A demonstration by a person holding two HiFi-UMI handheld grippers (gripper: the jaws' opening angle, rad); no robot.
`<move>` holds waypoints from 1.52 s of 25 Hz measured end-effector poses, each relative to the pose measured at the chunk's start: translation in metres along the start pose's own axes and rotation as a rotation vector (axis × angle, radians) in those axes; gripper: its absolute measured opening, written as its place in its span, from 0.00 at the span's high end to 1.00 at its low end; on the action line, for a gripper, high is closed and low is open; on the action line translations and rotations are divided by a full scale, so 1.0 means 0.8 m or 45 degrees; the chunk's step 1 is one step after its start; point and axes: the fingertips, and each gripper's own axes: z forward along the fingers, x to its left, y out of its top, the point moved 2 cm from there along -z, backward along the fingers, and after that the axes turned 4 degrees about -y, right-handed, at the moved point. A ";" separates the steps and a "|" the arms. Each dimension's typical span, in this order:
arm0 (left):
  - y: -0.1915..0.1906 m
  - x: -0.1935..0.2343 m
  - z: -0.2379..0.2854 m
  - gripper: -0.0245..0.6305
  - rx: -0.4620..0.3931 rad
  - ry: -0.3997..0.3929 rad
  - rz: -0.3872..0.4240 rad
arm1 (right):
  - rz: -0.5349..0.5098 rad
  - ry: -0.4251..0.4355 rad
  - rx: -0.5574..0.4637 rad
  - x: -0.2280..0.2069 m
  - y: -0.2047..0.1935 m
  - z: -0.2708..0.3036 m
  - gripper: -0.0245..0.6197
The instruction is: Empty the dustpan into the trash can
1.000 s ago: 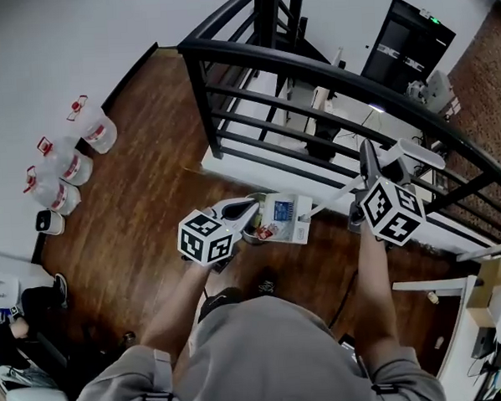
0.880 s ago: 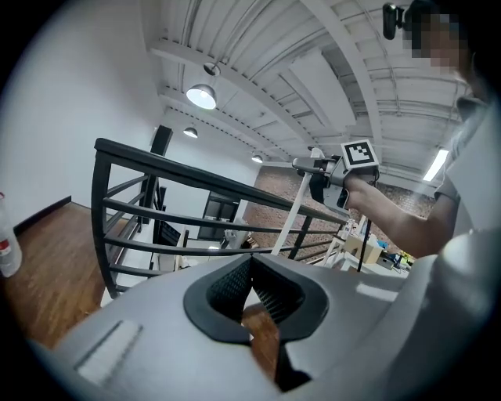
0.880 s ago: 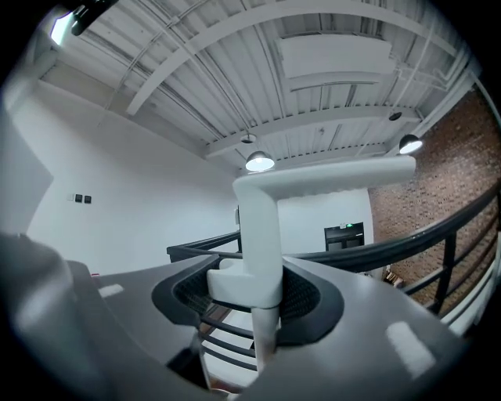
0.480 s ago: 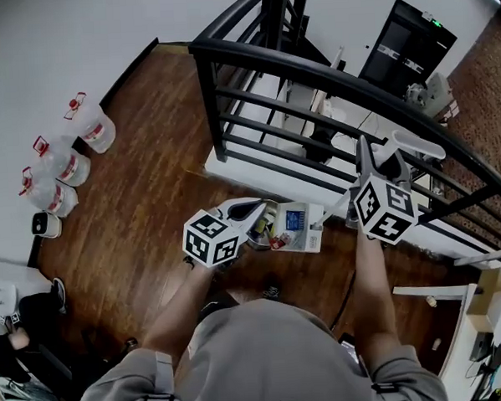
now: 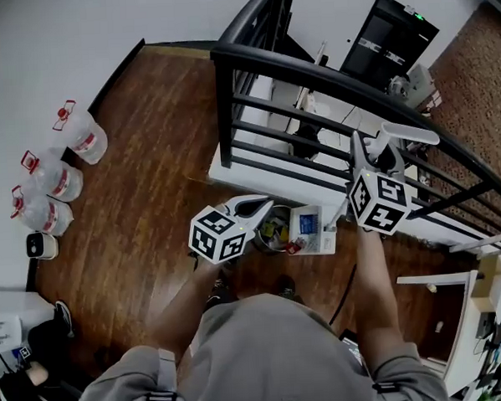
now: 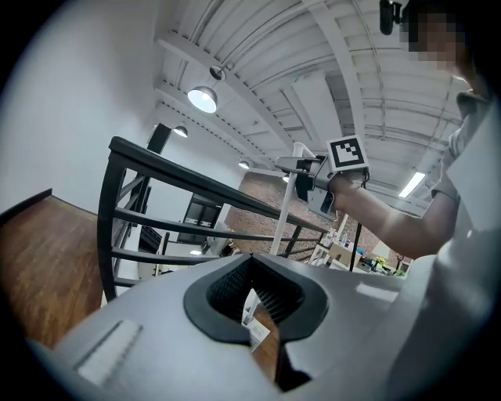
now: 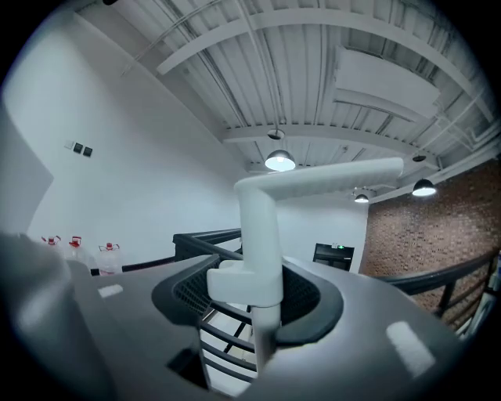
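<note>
The left gripper (image 5: 266, 204) is held with its jaws shut tip to tip, and nothing is gripped between them. Just to its right, the dustpan (image 5: 317, 231), loaded with litter, is hung above the wooden floor (image 5: 149, 184) beside the black railing (image 5: 328, 78). Its white handle (image 7: 258, 227) is clamped between the jaws of the right gripper (image 7: 254, 274).

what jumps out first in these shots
A white dustpan loaded with litter hangs over the wooden floor at the middle of the head view. The right gripper is clamped on its tall white handle, and a black railing runs just beyond.
</note>
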 end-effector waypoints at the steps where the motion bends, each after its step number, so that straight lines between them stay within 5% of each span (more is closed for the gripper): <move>1: 0.002 0.009 -0.009 0.98 -0.002 -0.003 -0.004 | -0.018 -0.003 0.006 0.015 0.001 0.005 0.64; 21: 0.008 0.083 -0.120 0.98 -0.076 0.005 -0.064 | -0.271 0.008 0.104 0.205 0.001 0.064 0.64; 38: 0.016 0.110 -0.174 0.98 -0.139 0.042 -0.085 | -0.350 0.047 0.145 0.261 0.001 0.068 0.64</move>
